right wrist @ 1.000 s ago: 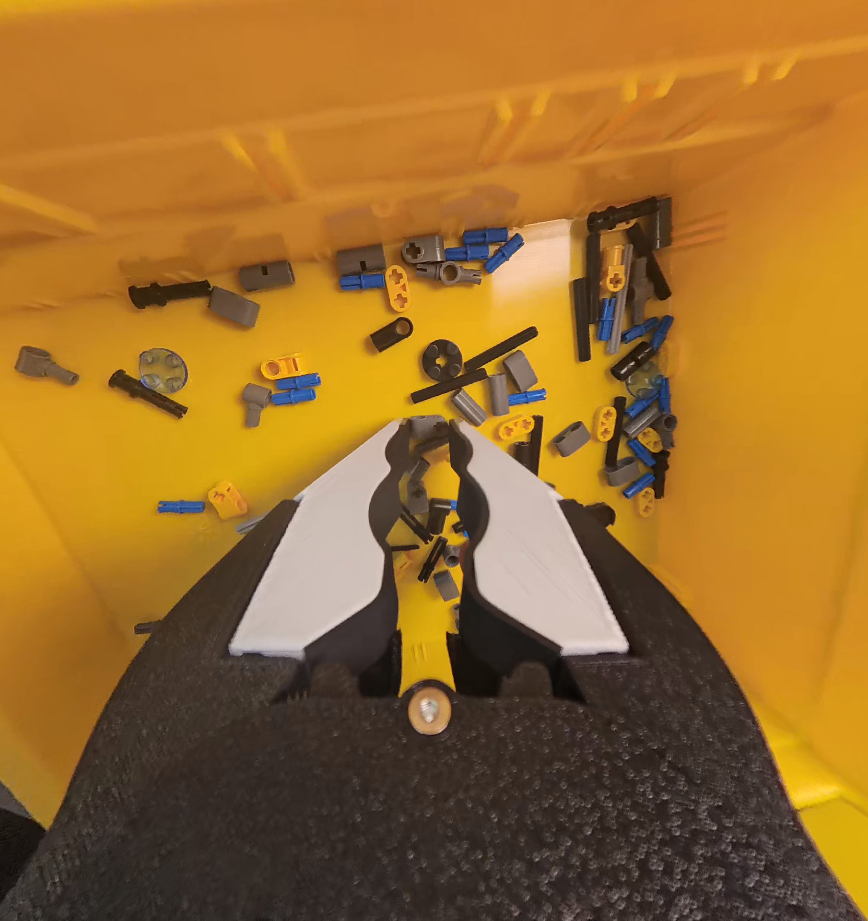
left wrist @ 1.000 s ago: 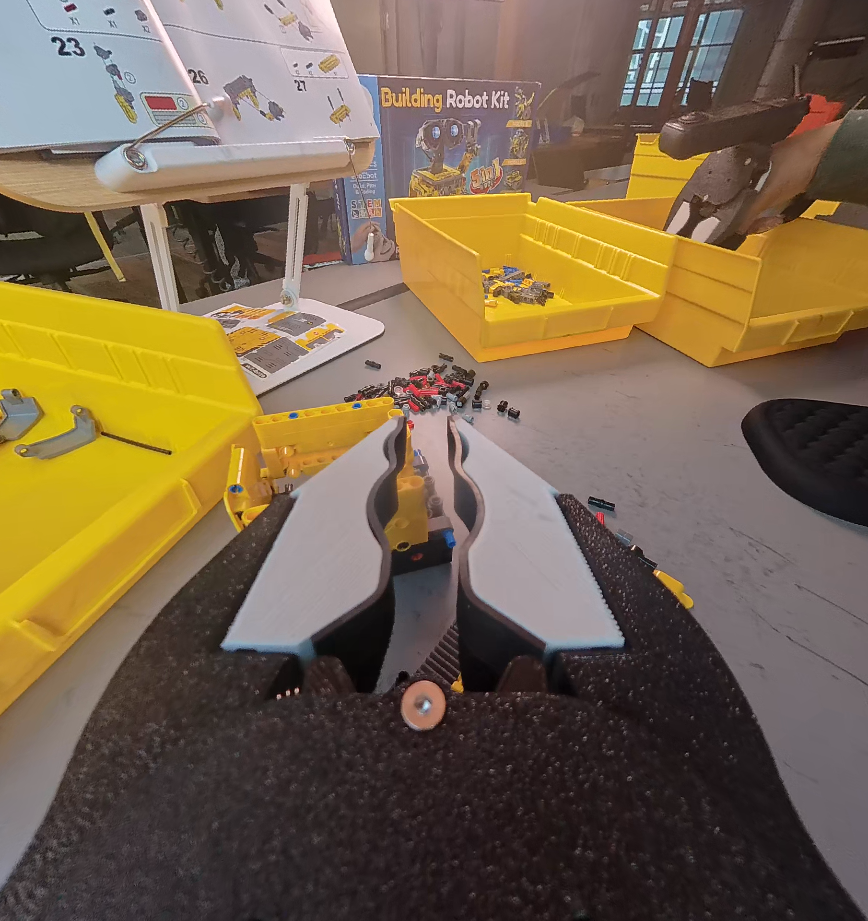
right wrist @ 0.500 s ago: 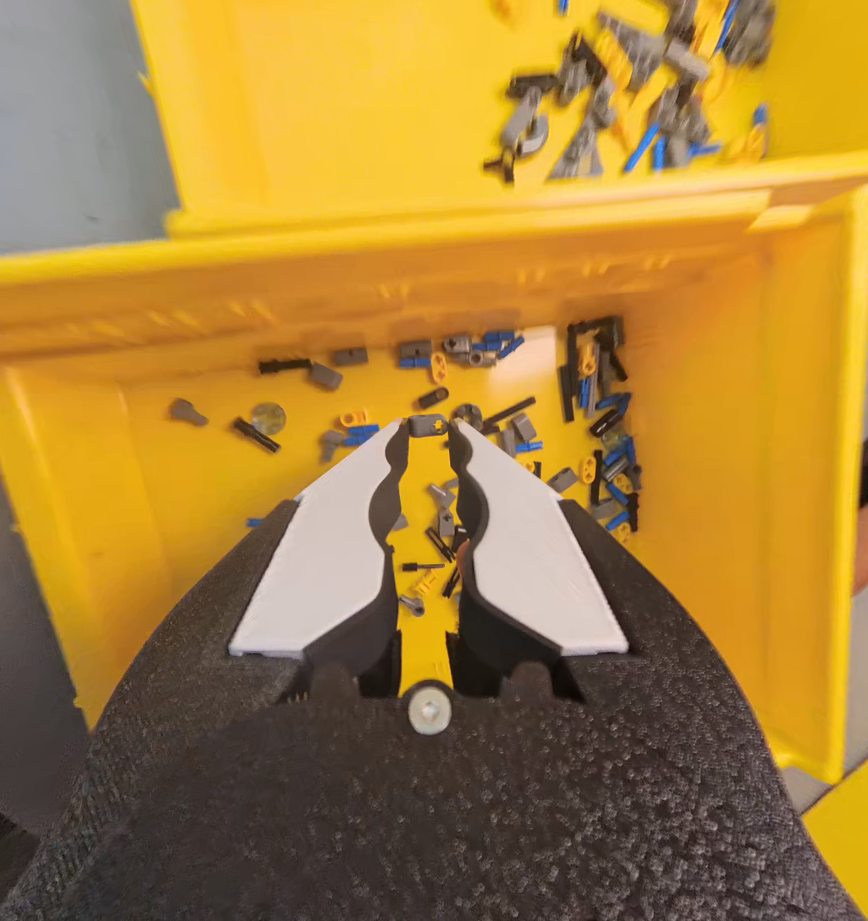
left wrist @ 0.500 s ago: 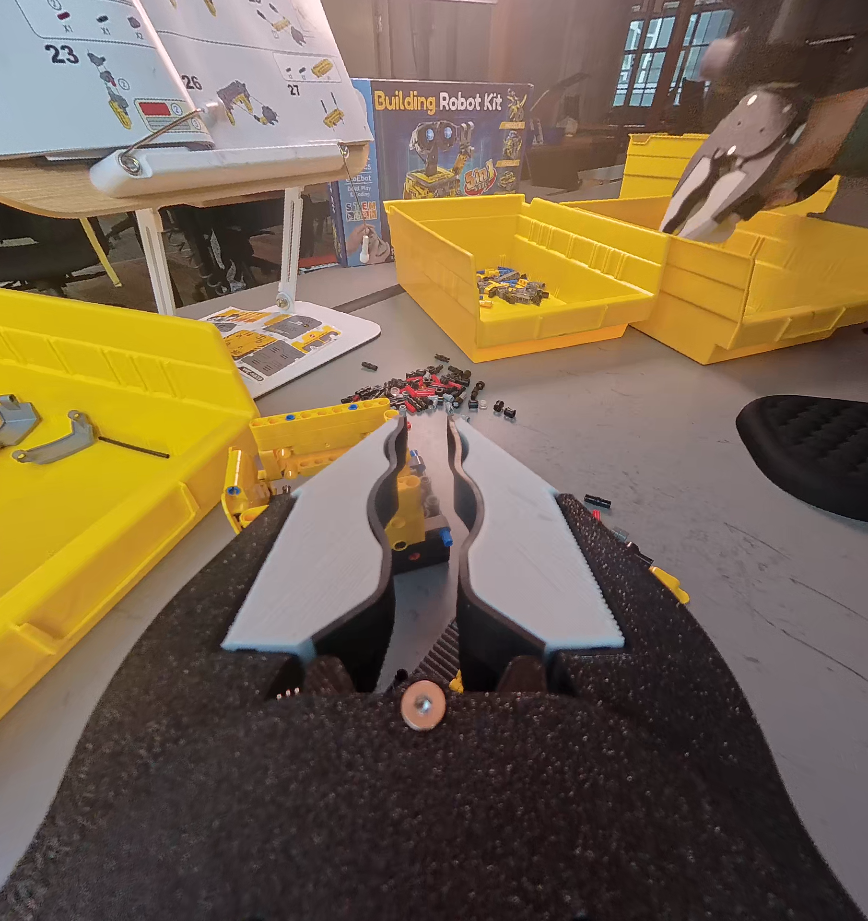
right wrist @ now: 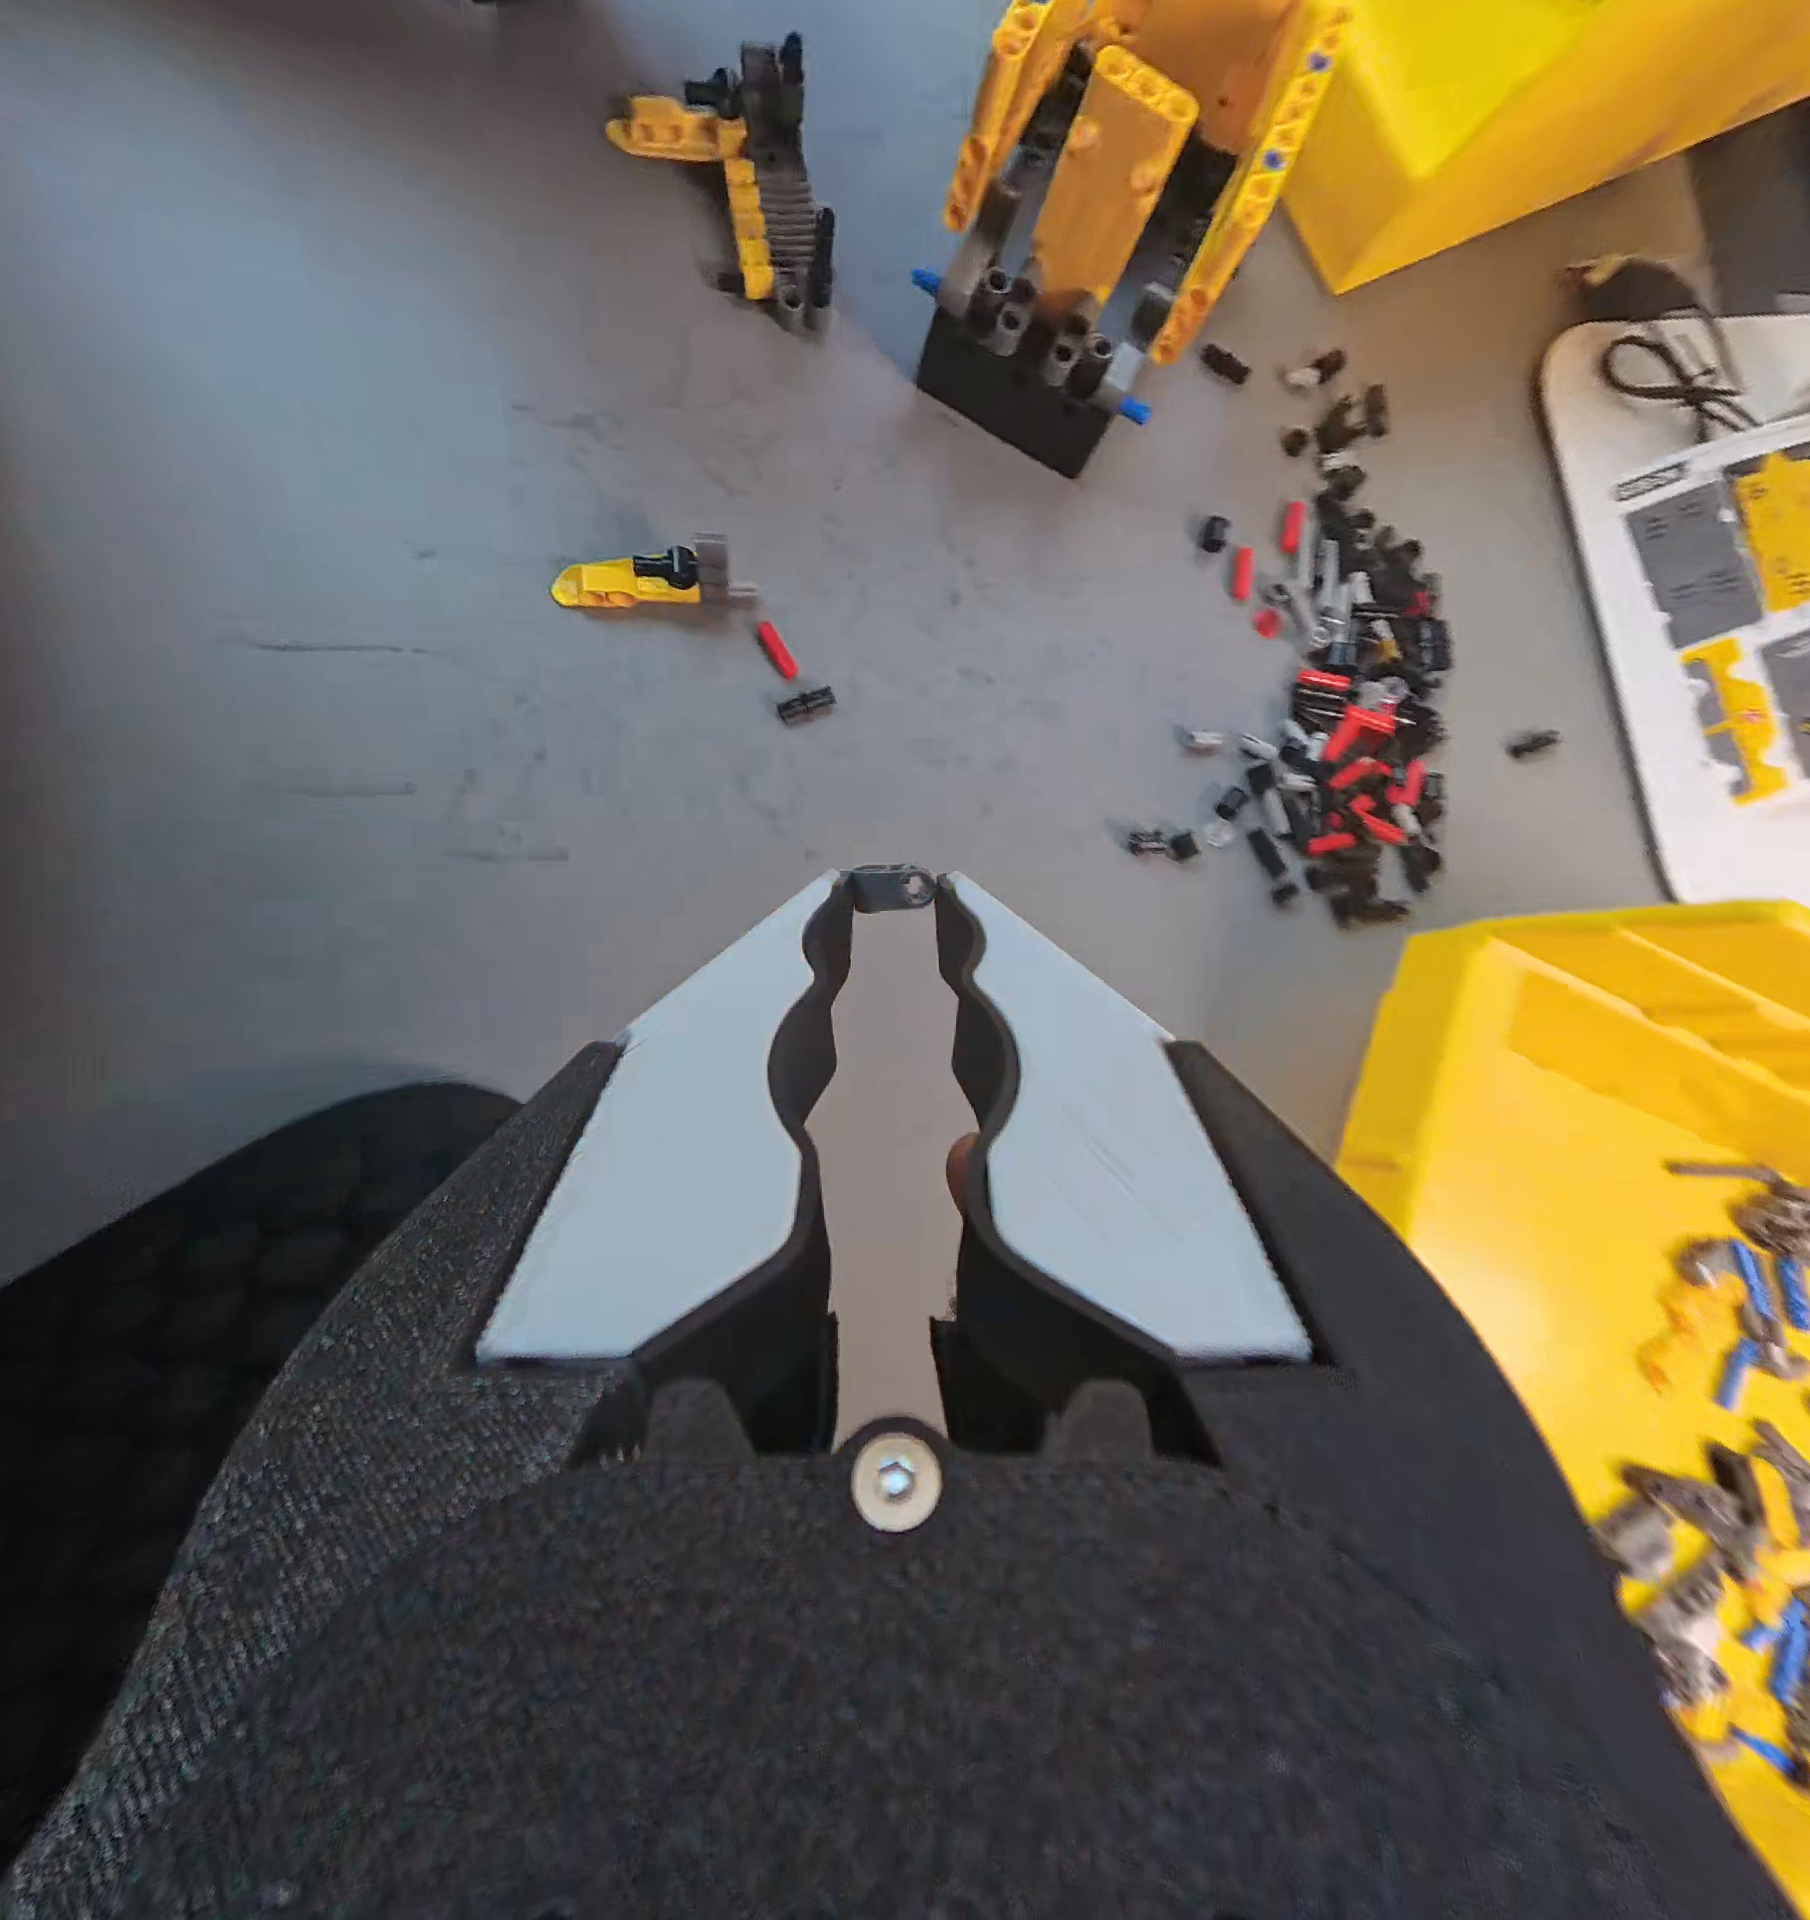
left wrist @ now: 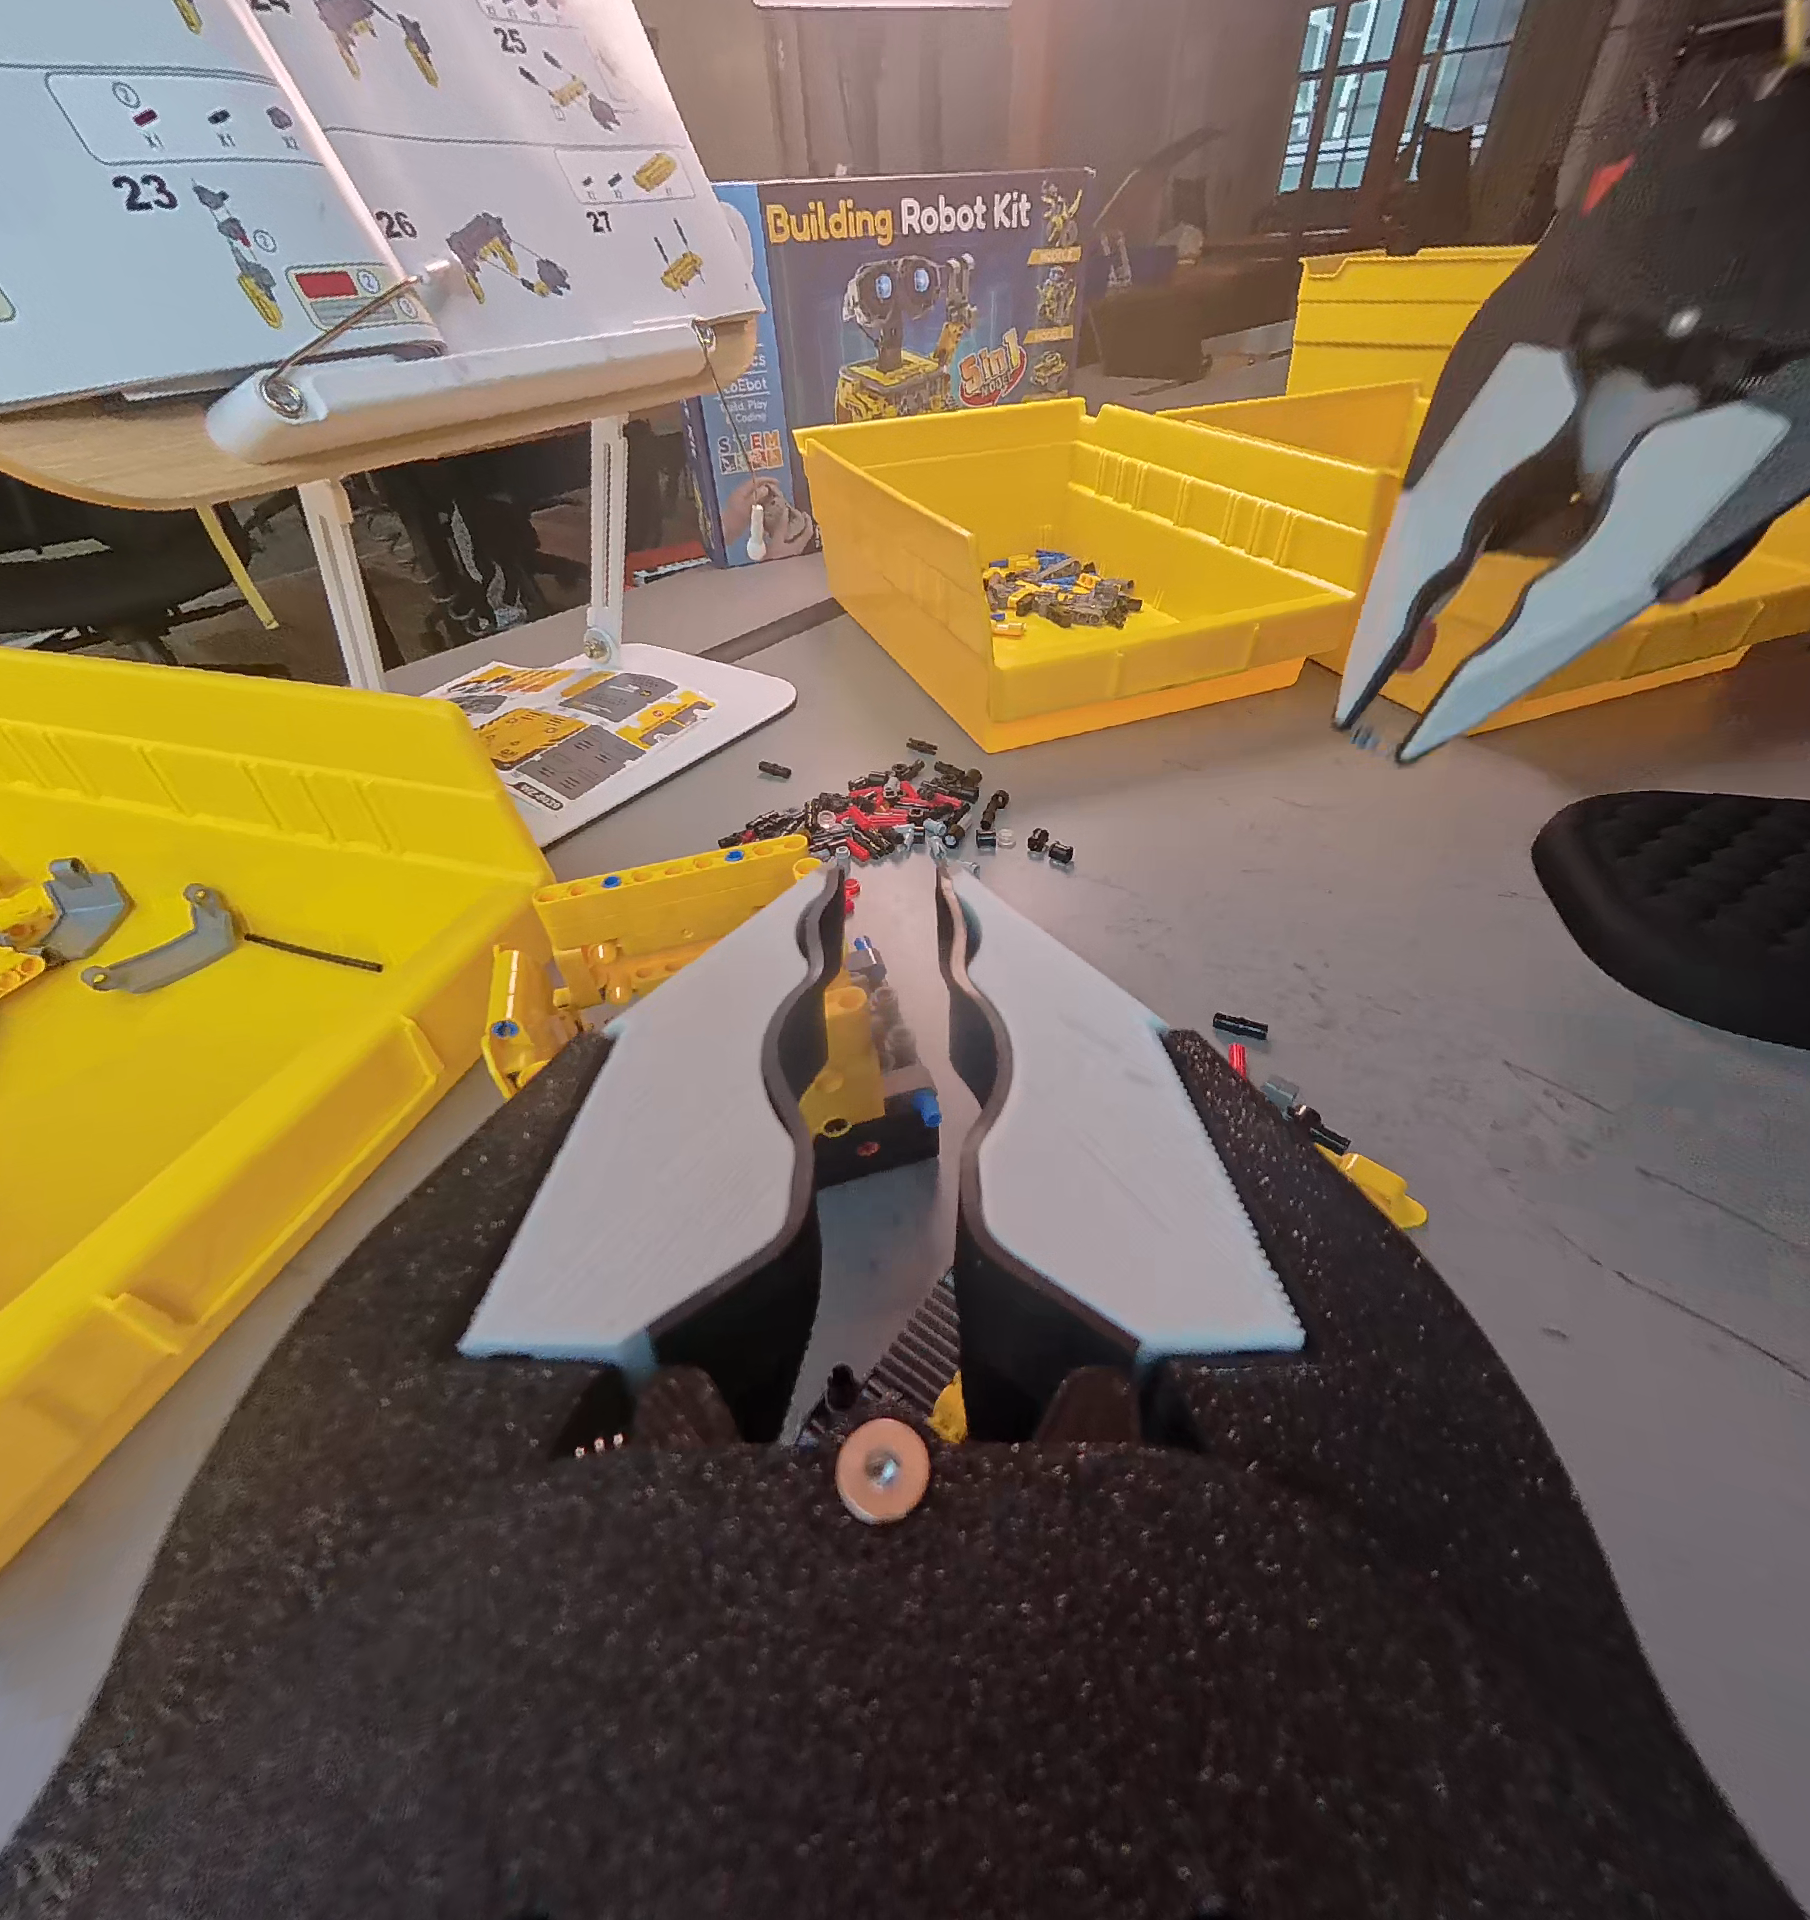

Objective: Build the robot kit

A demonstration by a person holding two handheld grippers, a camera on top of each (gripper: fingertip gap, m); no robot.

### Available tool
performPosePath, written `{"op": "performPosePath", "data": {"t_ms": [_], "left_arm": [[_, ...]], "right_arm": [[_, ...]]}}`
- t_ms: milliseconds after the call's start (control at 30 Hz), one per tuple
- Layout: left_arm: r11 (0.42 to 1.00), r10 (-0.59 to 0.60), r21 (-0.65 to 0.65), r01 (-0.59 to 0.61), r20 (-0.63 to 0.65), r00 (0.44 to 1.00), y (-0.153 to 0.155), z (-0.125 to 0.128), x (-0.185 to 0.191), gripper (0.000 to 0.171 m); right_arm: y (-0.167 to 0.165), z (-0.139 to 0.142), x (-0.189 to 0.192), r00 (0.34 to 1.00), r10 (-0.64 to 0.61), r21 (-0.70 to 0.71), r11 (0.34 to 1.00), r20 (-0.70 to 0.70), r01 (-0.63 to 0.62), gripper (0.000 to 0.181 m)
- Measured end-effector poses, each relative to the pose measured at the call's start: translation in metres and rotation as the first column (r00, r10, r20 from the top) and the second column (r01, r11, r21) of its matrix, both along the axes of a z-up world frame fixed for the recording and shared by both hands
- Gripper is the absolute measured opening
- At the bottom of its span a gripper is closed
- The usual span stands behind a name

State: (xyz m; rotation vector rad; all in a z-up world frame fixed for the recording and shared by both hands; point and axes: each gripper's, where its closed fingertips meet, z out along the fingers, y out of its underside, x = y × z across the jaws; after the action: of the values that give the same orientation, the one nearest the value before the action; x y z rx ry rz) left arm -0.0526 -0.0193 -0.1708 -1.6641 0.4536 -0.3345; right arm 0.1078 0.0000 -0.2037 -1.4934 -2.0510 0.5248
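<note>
My right gripper [right wrist: 890, 891] is shut on a small dark grey connector [right wrist: 893, 889] with a round hole, held at the fingertips above the grey table. It also shows in the left wrist view [left wrist: 1379, 740], tilted down near the bins. My left gripper [left wrist: 888, 889] hovers over the table with its jaws a narrow gap apart and nothing between them. Through the gap shows a yellow and black brick assembly [left wrist: 859, 1081], which stands free on the table in the right wrist view [right wrist: 1077, 239]. A smaller yellow and grey sub-assembly [right wrist: 766, 187] lies beside it.
A pile of black, red and grey pins [left wrist: 880, 810] [right wrist: 1348, 727] lies ahead. Yellow bins stand left [left wrist: 257, 748], ahead [left wrist: 1140, 675] and by my right gripper [right wrist: 1452, 956]. An instruction booklet on a stand [left wrist: 361, 208], a blue box [left wrist: 911, 364] and a black cushion [left wrist: 1711, 914] are around. My right fingertips sit around 15 cm from my left ones.
My right gripper has come up out of the yellow bin with the grey connector and moved out over the table, toward the assembly. My left gripper has hardly moved.
</note>
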Motion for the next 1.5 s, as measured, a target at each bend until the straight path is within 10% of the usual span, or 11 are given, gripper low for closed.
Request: {"op": "performPosePath", "data": {"t_ms": [200,833,1100,1500], "left_arm": [[1.000,-0.013,0.005,0.013,-0.004,1.000,-0.005,0.004,0.000,0.017],[0.999,-0.036,0.007,0.036,0.005,0.999,-0.012,0.011,0.000,0.017],[0.999,-0.043,-0.028,0.042,-0.008,0.999,-0.009,0.000,0.003,0.018],[0.992,-0.094,-0.084,0.093,-0.005,0.996,-0.007,-0.011,0.012,0.019]], "right_arm": [[-0.007,-0.050,-0.043,0.997,-0.035,-0.030,0.999,0.075,0.037,0.015],[0.005,-0.068,-0.046,0.978,-0.166,-0.050,0.984,0.122,0.173,0.017],[-0.013,0.000,-0.082,0.935,-0.055,-0.135,0.991,-0.350,0.008,0.037],[-0.062,-0.047,-0.058,0.994,0.093,-0.169,0.980,-0.056,-0.101,0.032]]}}
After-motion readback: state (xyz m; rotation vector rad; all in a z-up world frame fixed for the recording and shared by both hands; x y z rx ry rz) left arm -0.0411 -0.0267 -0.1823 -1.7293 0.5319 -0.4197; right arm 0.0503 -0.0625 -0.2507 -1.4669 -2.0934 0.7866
